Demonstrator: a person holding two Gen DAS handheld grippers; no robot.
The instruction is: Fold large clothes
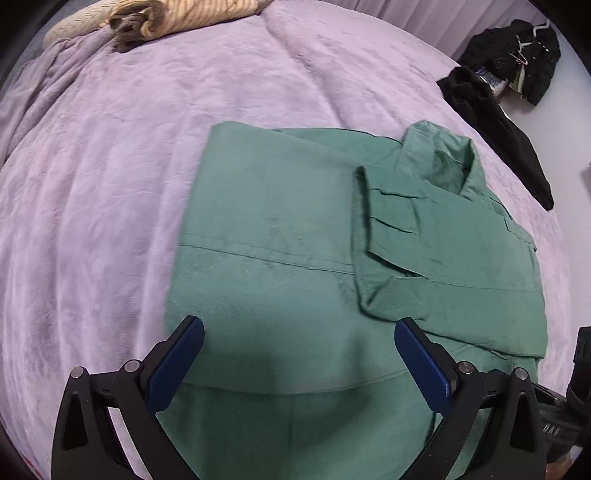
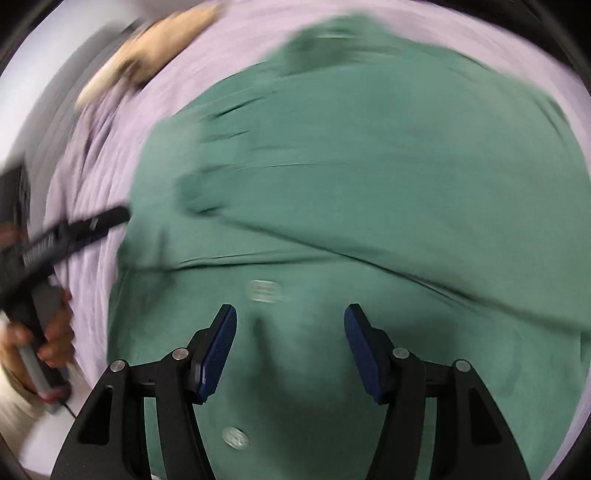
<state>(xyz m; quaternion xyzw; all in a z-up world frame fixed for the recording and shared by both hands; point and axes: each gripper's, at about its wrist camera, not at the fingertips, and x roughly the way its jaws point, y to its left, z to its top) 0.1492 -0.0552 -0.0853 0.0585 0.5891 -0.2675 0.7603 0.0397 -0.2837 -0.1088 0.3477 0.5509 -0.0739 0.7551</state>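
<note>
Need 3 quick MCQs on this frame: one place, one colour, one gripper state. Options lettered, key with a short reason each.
1. Where does the tan striped cloth lie on the bed?
A. on the green shirt
B. at the far edge, away from the shirt
C. between the left gripper's fingers

2. What colour is the shirt being folded?
A. green
B. black
C. tan

3. How does the right gripper stand?
A. shut on the collar
B. shut on a sleeve
C. open, nothing between its pads

Key: 1 B, the cloth sits at the top of the left wrist view, bare lilac cover between it and the shirt. 2 A, both views show green fabric. 3 C, the blue pads stand apart above flat fabric.
</note>
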